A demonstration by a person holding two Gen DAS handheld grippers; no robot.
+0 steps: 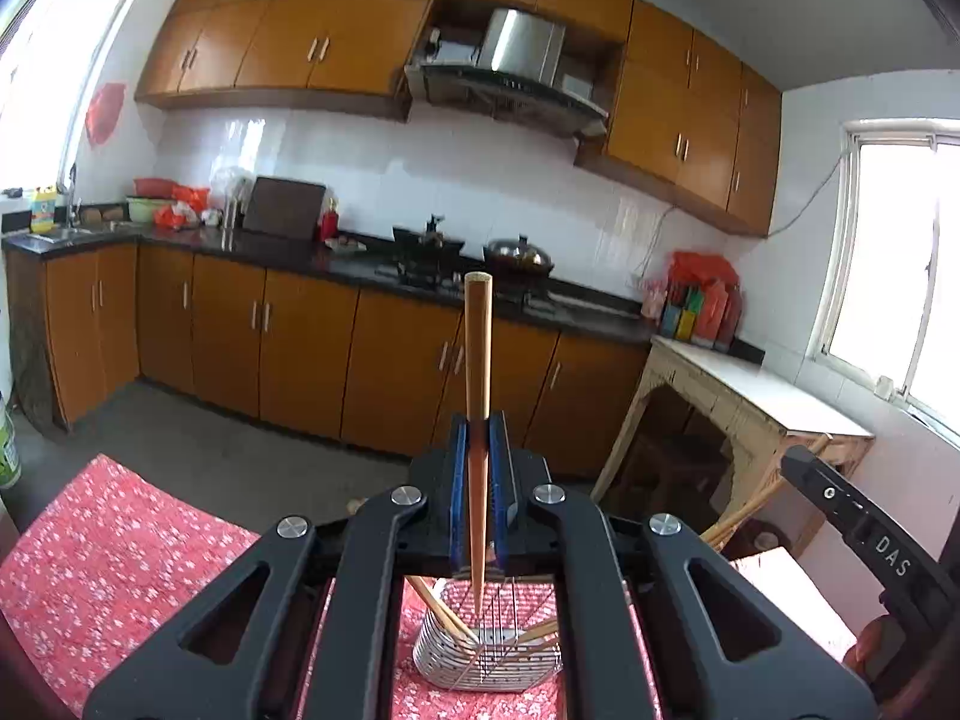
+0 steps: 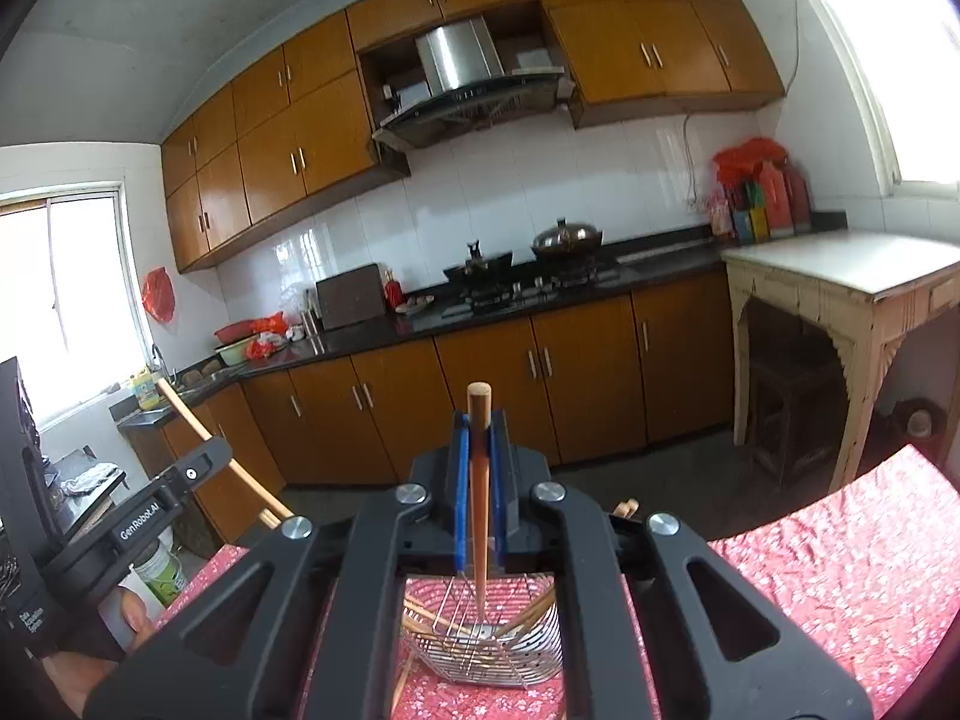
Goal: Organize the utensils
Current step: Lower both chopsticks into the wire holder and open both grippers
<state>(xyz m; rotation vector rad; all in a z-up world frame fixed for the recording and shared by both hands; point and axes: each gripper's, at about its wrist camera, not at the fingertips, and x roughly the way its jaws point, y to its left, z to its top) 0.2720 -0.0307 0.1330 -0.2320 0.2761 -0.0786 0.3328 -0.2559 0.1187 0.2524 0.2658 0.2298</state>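
Observation:
My left gripper (image 1: 478,420) is shut on a wooden chopstick (image 1: 478,348) that stands nearly upright, thick end up, thin tip hanging above a metal wire utensil basket (image 1: 486,657). My right gripper (image 2: 478,420) is shut on a second wooden chopstick (image 2: 479,420), its tip also over the same basket (image 2: 489,654). Several chopsticks lie slanted inside the basket. The right gripper's black body (image 1: 864,534) shows at the right edge of the left wrist view. In the right wrist view the left gripper's body (image 2: 150,504) with its chopstick (image 2: 198,426) is at the left.
The basket stands on a table with a red flowered cloth (image 1: 120,546). Beyond are brown kitchen cabinets (image 1: 300,348), a dark counter with a stove and pots (image 1: 474,252), and a pale side table (image 2: 840,282) at the right. A person's hand (image 2: 132,618) holds the left gripper.

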